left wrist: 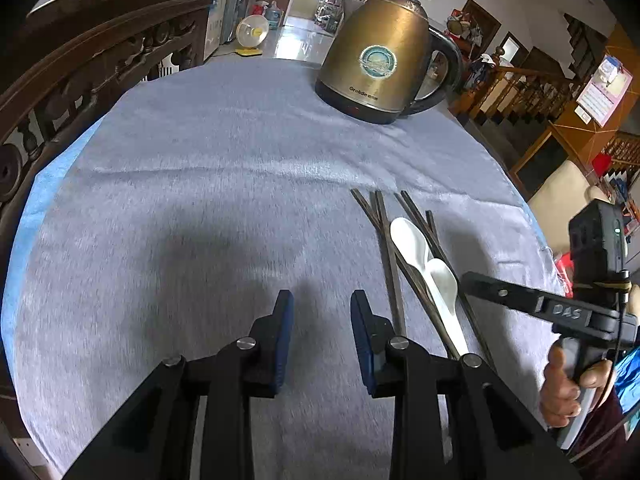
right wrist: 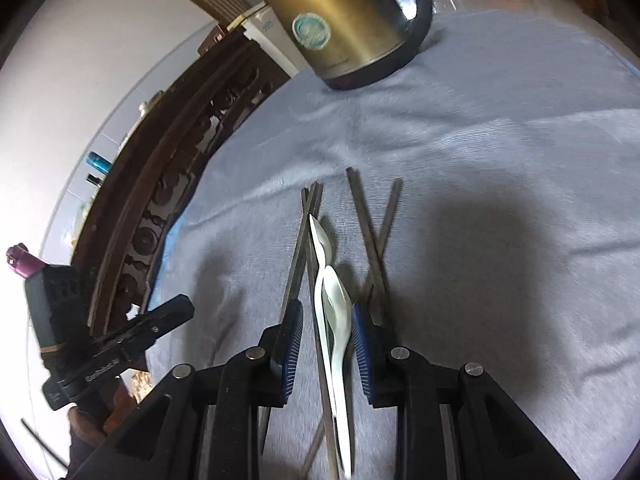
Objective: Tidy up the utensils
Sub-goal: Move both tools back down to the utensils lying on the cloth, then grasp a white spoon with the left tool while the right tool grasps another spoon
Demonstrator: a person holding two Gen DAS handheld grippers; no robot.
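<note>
So your right gripper [right wrist: 325, 350] has its blue-padded jaws spread fairly wide, sitting either side of the two nested white plastic spoons [right wrist: 334, 320], and nothing's clamped yet; the right pad looks like it's touching the spoon handles while the left one stands off with a gap. The spoons lie on top of the scattered dark metal chopsticks [right wrist: 370, 240], all on the grey-blue tablecloth [right wrist: 500, 152], with the brass-coloured electric kettle [right wrist: 340, 20] well away at the far end. One chopstick runs right alongside the spoons between your jaws, so I'd guess the risk is pinching it together with them. If you only want the spoons, nudge over a touch so the left pad lands between that chopstick and the spoons, then close slowly on the handles, not the bowls, since the pair probably slides apart easily. Your left gripper [left wrist: 322, 334] hangs over bare cloth just beside the pile with its jaws open and empty, so it could pin the chopsticks [left wrist: 390, 248] down while you lift the spoons [left wrist: 428, 268] out
</note>
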